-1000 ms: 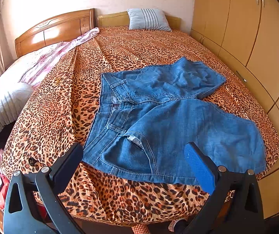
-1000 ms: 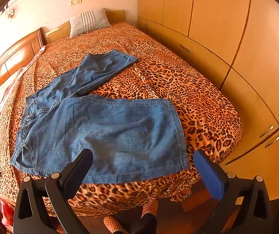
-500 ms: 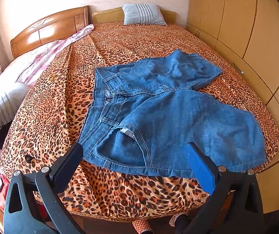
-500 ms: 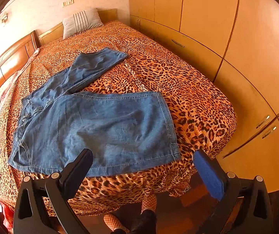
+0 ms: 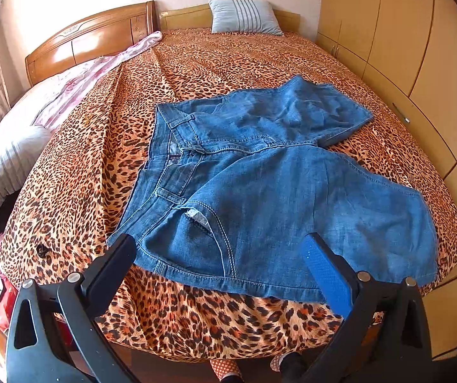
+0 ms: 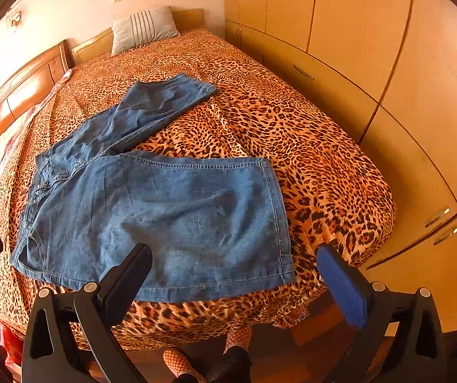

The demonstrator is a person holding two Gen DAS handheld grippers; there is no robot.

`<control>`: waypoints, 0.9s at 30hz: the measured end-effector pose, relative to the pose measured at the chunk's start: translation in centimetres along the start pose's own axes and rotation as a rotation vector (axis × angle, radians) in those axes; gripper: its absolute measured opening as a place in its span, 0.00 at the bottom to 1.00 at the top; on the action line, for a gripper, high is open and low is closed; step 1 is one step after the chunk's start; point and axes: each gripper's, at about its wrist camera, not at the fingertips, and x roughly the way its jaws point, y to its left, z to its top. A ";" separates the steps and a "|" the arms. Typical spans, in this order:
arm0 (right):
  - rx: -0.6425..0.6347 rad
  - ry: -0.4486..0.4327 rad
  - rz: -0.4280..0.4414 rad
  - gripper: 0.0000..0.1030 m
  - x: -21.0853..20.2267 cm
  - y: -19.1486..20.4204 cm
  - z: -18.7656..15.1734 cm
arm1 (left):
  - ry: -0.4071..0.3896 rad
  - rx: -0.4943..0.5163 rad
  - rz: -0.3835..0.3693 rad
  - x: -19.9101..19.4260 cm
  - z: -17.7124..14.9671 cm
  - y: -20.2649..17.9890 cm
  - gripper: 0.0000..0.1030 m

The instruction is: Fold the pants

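Note:
Blue denim pants (image 5: 260, 191) lie flat on the leopard-print bed cover (image 5: 85, 166), waistband to the left and both legs spread out to the right. The near leg (image 6: 180, 217) reaches the bed's front edge; the far leg (image 6: 152, 108) angles toward the pillow. My left gripper (image 5: 219, 258) hovers open above the front edge near the waist and pocket. Above the near leg's lower hem hangs my right gripper (image 6: 233, 268), open too. Neither one holds any cloth.
A striped pillow (image 5: 244, 16) rests at the wooden headboard (image 5: 91, 41). A pink sheet (image 5: 78, 89) and a grey pillow (image 5: 2, 166) lie at the left. Wardrobe doors (image 6: 388, 63) line the right side. A person's feet in dotted slippers (image 6: 180, 364) stand below the bed edge.
Both grippers have drawn back and risen slightly from the bed, so the pants sit a little farther off. The pants have not moved; both grippers stay open.

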 end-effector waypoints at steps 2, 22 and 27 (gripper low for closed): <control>-0.006 0.005 0.008 1.00 0.7 -0.4 0.6 | 0.010 -0.005 0.013 0.3 0.2 -0.6 1.00; 0.175 0.350 0.177 1.00 19.0 -9.6 5.8 | 0.414 -0.379 0.271 8.0 1.4 3.8 1.00; 0.061 0.370 0.206 0.99 20.4 -5.7 5.4 | 0.454 -0.376 0.378 9.9 2.6 7.7 1.00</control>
